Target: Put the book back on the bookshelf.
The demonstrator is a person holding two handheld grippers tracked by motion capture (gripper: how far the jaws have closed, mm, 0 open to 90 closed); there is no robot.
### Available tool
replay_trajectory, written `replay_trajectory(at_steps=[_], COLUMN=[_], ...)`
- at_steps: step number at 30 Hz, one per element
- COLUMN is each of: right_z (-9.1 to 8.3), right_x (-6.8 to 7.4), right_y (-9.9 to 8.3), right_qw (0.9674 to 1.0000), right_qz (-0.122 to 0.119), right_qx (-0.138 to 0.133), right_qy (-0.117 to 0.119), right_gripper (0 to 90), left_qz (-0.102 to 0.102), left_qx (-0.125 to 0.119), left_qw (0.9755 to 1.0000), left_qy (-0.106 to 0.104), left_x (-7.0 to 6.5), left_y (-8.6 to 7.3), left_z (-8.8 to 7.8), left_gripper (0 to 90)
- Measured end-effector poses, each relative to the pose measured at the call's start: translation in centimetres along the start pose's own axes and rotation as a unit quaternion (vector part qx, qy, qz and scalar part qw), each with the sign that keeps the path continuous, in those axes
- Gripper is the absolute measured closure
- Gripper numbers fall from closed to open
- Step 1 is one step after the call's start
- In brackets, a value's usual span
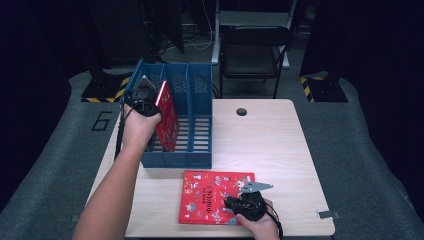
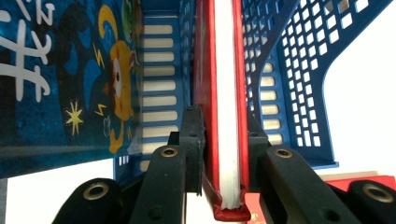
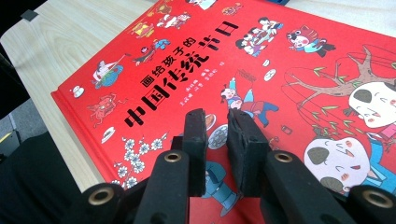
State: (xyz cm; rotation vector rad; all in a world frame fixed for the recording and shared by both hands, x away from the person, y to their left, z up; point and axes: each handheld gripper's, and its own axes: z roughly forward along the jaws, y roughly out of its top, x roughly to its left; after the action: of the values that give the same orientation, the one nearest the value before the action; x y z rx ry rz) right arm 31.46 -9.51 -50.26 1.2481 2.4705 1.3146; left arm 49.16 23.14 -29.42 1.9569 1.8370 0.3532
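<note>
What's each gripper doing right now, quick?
Left gripper: closed on the upright red book in the blue file rack.
Right gripper: nearly closed, holding nothing, over the flat red picture book.

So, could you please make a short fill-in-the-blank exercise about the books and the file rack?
1. The left gripper holds a red book upright, its jaws closed on the book's ____ edge.
2. That book stands in the blue file rack, which has ____ compartments.
3. The second red book lies ____ on the wooden table.
4. The right gripper rests above this book's ____.

Missing words: 1. top; 2. three; 3. flat; 4. cover
</note>
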Motion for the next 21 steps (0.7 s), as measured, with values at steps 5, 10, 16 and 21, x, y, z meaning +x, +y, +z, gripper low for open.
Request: replay_trajectory(at_steps=[5,10,16,21], right_z=[0.01,0.02,0.04,0.04], right_x=[0.03,0.04,0.05,0.02], right_y=[0.02,0.02,0.02,0.0], right_qw=[1.0,1.0,1.0,1.0], right_qz=[-0.001,-0.001,-0.001,-0.003], right_qx=[0.0,0.0,0.0,0.0], right_qy=[-0.002,-0.002,-0.003,-0.003], right_gripper=[77.3,77.3,77.3,77.3], left_qz=[0.002,-0.008,-0.013,-0.016], left_qx=[-0.003,-0.009,-0.02,-0.027], left_qw=[0.9999,0.9999,0.9997,0.9995], left_qy=[0.01,0.012,0.012,0.008], left_x=[-0.29,-0.19,-0.26,-0.23], left_y=[-0.09,-0.08,0.19,0.6], left_z=[0.02,0.09,0.19,0.34], left_gripper=[78.4,79.2,79.5,79.7])
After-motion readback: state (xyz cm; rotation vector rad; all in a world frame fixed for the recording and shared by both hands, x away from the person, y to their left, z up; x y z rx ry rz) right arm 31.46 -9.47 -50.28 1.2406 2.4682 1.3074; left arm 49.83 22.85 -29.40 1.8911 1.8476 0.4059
